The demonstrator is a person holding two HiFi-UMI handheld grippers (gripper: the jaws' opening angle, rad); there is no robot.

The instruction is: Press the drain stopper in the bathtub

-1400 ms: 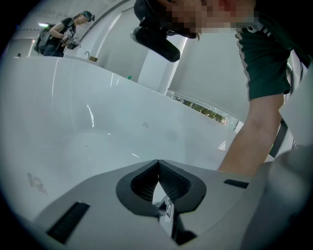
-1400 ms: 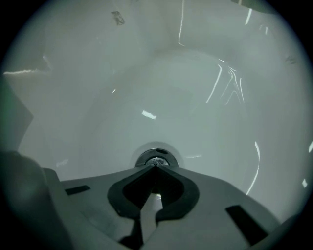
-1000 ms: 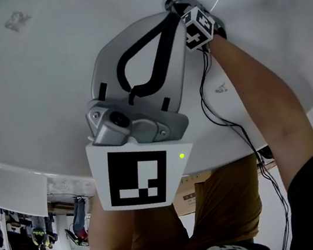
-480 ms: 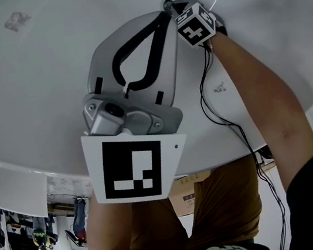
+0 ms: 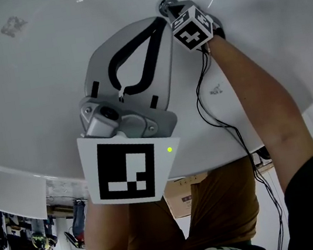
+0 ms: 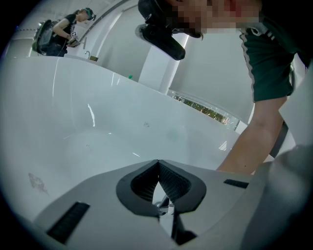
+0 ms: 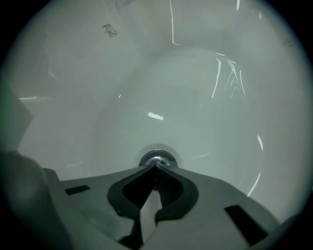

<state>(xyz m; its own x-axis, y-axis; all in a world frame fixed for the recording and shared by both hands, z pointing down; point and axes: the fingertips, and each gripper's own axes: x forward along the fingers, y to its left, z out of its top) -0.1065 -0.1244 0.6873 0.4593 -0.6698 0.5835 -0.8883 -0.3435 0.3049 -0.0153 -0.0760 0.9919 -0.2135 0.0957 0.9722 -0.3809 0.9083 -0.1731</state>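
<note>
Our right gripper (image 7: 155, 166) has its jaws closed together, holding nothing, with the tips right at the stopper (image 7: 156, 157) in the tub's (image 7: 230, 127) low point. We cannot tell whether they touch it. We judge the press is in hand. Next we need a firm, straight push through the closed tips. Our left gripper (image 6: 158, 162) is also closed and empty, hanging above the tub floor.

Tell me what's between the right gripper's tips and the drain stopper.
Nothing shows: in the right gripper view, the right gripper, shut, sits tip-first at the drain stopper.
</note>
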